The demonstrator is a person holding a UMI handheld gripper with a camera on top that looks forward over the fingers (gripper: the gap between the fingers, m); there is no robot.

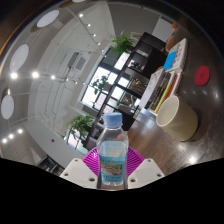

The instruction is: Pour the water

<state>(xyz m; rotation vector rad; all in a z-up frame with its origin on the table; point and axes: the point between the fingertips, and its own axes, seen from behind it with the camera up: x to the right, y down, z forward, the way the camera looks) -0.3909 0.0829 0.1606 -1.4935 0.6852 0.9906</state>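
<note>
- Water bottle (113, 150): clear plastic, cylindrical body narrowing to a rounded shoulder, pale blue screw cap on top. A light label with a blue panel wraps the lower body. It stands up lengthwise between my two fingers, close in front of me.
- My gripper (113, 168): jaws clamped on the water bottle, one finger against each side of its lower body. The magenta pads (93, 160) show as a ribbed, curved band behind and beside the bottle, pressed to the plastic left and right.
- Finger bodies: flat, white, angular plates flanking the bottle's base on both sides.
- The whole scene appears strongly tilted; the room runs diagonally behind the bottle.
- Cup (178, 117): cream-coloured, smooth, plain cylinder with an open round rim, on the right and farther off than the bottle, well apart from it. I cannot tell what it contains.
- Table (150, 135): dark brown, smooth surface with a slight sheen, under the cup.
- Shelf unit (148, 60): dark rectangular frames, far right, with coloured flat items near it.
- Potted plants (122, 44): leafy green, far behind the bottle by the bright windows (110, 85).
- Ceiling (45, 70): white, smooth, dotted with small round lights, to the left.
</note>
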